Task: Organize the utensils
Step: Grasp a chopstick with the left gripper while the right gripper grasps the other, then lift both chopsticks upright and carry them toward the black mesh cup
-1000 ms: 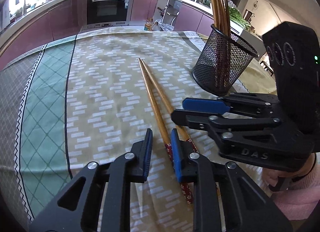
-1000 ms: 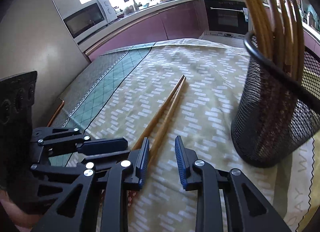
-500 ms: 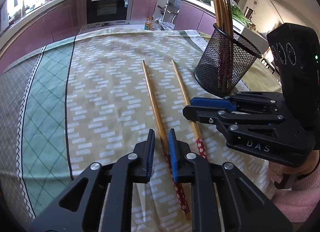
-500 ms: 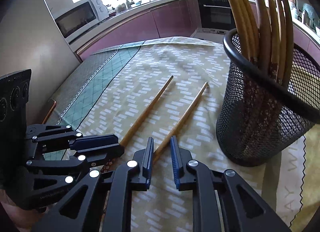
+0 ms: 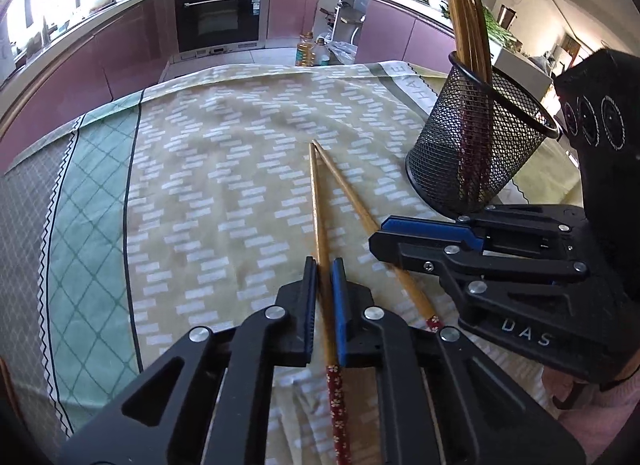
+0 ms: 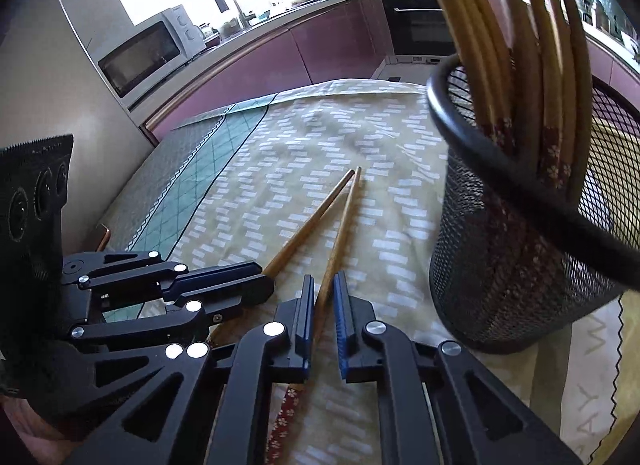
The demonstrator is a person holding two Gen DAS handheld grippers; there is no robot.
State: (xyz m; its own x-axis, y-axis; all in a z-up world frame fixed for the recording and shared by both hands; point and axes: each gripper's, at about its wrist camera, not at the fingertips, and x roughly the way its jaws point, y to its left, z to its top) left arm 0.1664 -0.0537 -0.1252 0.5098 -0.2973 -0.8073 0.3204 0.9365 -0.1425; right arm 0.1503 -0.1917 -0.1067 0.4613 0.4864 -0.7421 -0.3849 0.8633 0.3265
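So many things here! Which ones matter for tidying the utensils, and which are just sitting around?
Part of the job:
- left gripper, closed on the left chopstick
- right gripper, closed on the right chopstick
- mesh holder, already holding chopsticks

Just there:
- patterned tablecloth
- microwave
- oven
- oil bottles

Both hand-held grippers (image 5: 323, 265) (image 6: 323, 283) newly clamped on chopsticks (image 5: 318, 201).

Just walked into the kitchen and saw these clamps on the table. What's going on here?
A person is tidying chopsticks with two handheld grippers. The left gripper has just closed on one chopstick, the right gripper on the other chopstick. Both chopsticks lie on the tablecloth, tips nearly touching, beside the mesh holder already holding several.
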